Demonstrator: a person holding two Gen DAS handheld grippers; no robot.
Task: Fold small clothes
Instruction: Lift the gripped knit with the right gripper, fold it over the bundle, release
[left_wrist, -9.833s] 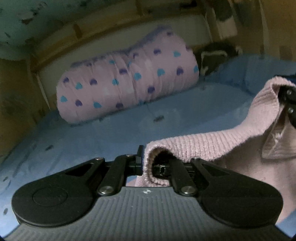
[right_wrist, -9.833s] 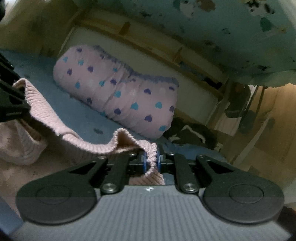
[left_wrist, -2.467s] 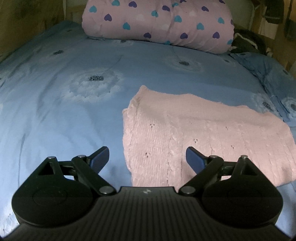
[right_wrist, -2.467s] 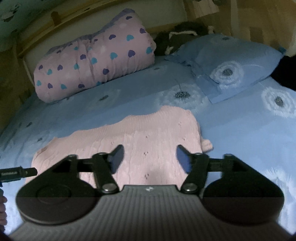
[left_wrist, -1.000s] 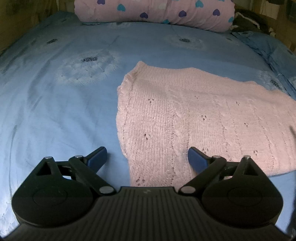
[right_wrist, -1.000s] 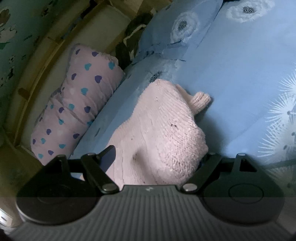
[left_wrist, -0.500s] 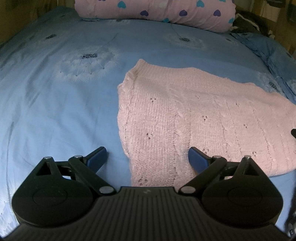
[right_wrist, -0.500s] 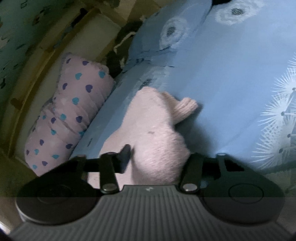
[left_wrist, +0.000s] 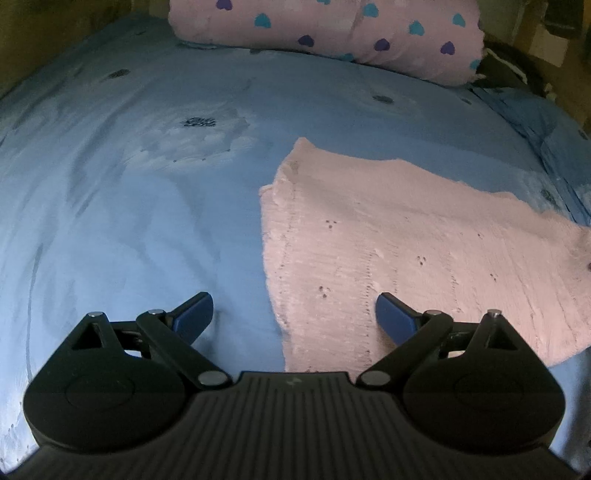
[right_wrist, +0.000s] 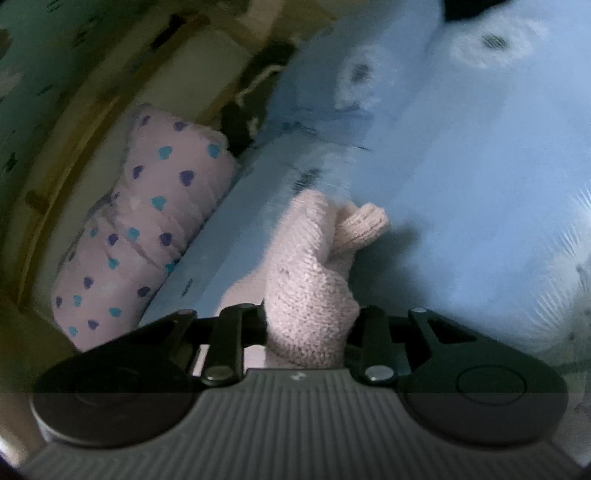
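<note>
Right tool (right_wrist: 309, 325) now clamps sweater (left_wrist: 406, 236) edge | left tool (left_wrist: 294, 310) wide, hovering | fold starting on bed (left_wrist: 129, 184)

**Gripper hardware, both units**

Left gripper (left_wrist: 294, 314): matte black body, ribbed dark-grey deck with a small pale logo at its front edge. Two round black hubs with recessed discs. Black linkage bars on silver rivets and small silver screw heads. Fingers (left_wrist: 394, 318) tipped in blue pads.

Right gripper (right_wrist: 308, 325): same black build, ribbed grey deck, pale logo, silver rivets. Its finger tips are hidden.
</note>
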